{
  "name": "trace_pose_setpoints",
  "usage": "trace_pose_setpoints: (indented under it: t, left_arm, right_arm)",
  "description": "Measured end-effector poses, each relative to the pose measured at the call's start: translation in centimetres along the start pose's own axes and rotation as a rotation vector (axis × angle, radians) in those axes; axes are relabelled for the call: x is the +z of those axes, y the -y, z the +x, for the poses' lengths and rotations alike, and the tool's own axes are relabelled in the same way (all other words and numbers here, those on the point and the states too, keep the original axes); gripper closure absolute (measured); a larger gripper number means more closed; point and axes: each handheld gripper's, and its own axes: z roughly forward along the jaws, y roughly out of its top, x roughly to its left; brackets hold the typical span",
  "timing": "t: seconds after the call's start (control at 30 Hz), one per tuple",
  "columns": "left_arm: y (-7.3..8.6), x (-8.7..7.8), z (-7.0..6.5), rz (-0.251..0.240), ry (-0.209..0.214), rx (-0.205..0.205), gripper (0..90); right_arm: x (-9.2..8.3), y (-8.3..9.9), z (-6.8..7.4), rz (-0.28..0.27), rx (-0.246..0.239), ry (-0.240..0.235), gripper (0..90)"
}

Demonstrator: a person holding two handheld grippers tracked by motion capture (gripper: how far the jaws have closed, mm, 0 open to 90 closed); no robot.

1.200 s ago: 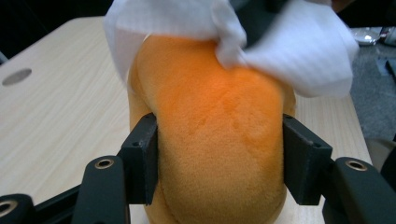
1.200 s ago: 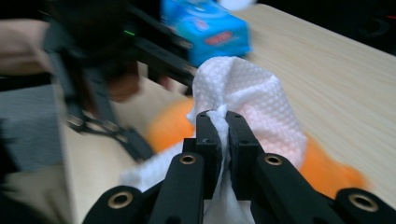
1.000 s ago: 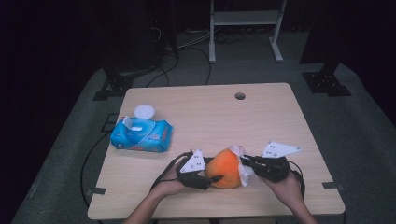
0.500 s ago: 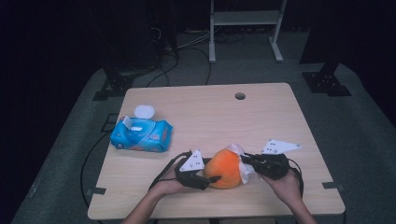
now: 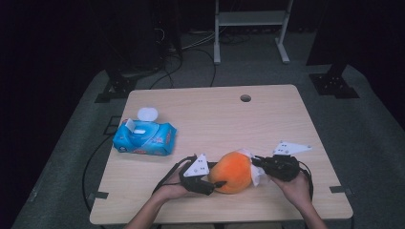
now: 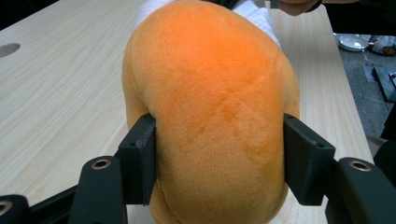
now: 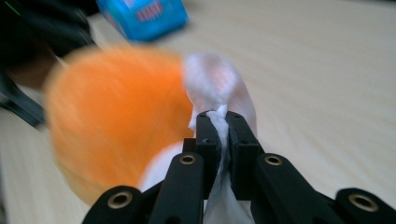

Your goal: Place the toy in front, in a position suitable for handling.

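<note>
Item: orange plush (image 5: 232,171), low centre of the high view, lying on the table (image 5: 215,119) near its front edge. In the left gripper view it takes up the centre of the frame.

Left gripper (image 5: 213,180): at the plush's left side in the high view. In its own view the jaws stand spread around the plush, one pad pressed into each flank, the pile bulging slightly past them. Judged a holding grip.

Right gripper (image 5: 255,163): at the plush's right side. In the right gripper view (image 7: 222,122) the jaws are pressed together on a white wipe (image 7: 215,84), pinching a twisted fold of it; the loose end lies against the plush, which is blurred here.

Wipe pack (image 5: 144,137): blue, left of centre in the high view, lid open, well apart from the plush.

Table hole (image 5: 245,98): upper centre right of the tabletop.

Step in hand, as judged: wiping the plush, one gripper steadying while the other works the wipe over its right end.

Next move calls for: keeping the left squeeze firm so the soft body does not roll, and dragging the wipe across the pile without losing the pinch. How much of the surface is done cannot be told.
</note>
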Motion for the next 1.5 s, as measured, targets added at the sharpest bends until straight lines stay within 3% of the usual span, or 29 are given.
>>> trace_pose_setpoints:
  t: [0.07,0.13,0.23,0.27,0.4,0.53,0.57,0.63,0.67,0.77,0.87,0.93,1.1,1.2,1.27,1.33,1.37,1.43,1.5]
  left_arm:
    - [-0.1,0.0,0.0,-0.003,0.001,0.000,36.7]
    - [-0.1,0.0,0.0,-0.003,0.003,0.000,36.7]
    - [0.0,-0.1,0.2,-0.008,0.010,-0.026,34.0]
    - [0.0,-0.1,0.4,-0.011,0.011,-0.042,29.4]
    - [0.4,-0.2,1.2,-0.019,0.035,-0.141,21.4]
    - [0.8,-0.3,1.7,-0.017,0.049,-0.195,18.2]
    - [0.8,-0.3,1.7,-0.016,0.048,-0.193,19.1]
    - [0.5,-0.5,1.3,-0.017,0.030,-0.102,30.2]
    - [0.3,-0.6,1.1,-0.019,0.027,-0.082,32.5]
    - [-0.2,-0.5,0.5,-0.029,0.046,-0.010,34.5]
    - [-0.4,-0.4,0.2,-0.034,0.072,0.014,34.5]
    - [-0.4,-0.3,0.2,-0.036,0.082,0.006,33.3]
    - [-0.2,-0.7,1.0,-0.078,0.091,-0.120,17.7]
    - [-0.2,-0.8,1.5,-0.086,0.085,-0.171,12.1]
    - [0.0,-0.5,1.5,-0.076,0.103,-0.199,12.2]
    - [0.1,0.0,1.2,-0.070,0.138,-0.195,15.3]
    - [0.1,0.2,0.9,-0.072,0.144,-0.177,23.5]
    - [-0.4,0.0,0.5,-0.068,0.109,-0.135,35.7]
    - [-0.9,-0.1,0.2,-0.077,0.077,-0.105,41.2]
  right_arm:
    - [-0.3,-0.9,0.4,-0.056,-0.016,-0.024,84.3]
    - [-0.1,-1.3,0.7,-0.063,-0.029,-0.025,84.3]
    - [0.5,-0.9,0.6,-0.027,-0.027,-0.033,84.4]
    - [0.5,-0.9,0.7,-0.016,-0.030,-0.041,84.5]
    - [0.0,-0.6,1.6,0.033,-0.057,-0.044,84.7]
    - [-0.1,-0.1,2.1,0.077,-0.080,-0.053,84.7]
    - [-0.1,0.0,2.0,0.080,-0.079,-0.057,84.7]
    - [-0.1,-0.1,2.0,0.083,-0.080,-0.058,84.6]
    - [-0.4,-0.3,2.0,0.071,-0.085,-0.051,84.6]
    - [-1.2,-1.4,1.9,-0.021,-0.078,-0.060,84.6]
    - [-1.4,-2.2,1.9,-0.082,-0.081,-0.073,84.4]
    - [-0.9,-2.2,2.1,-0.060,-0.098,-0.075,84.3]
    - [-0.4,-1.5,1.8,-0.001,-0.084,-0.058,84.6]
    - [-0.9,-0.9,1.4,0.023,-0.059,-0.054,84.6]
    - [-1.2,-0.5,1.2,0.030,-0.042,-0.061,84.6]
    - [-1.4,-0.5,1.1,0.035,-0.032,-0.065,84.6]
    - [-1.5,-0.5,1.2,0.038,-0.040,-0.063,84.6]
    - [-1.8,-1.0,1.7,0.037,-0.068,-0.026,84.6]
    - [-2.5,-1.8,2.5,-0.015,-0.100,-0.024,84.6]
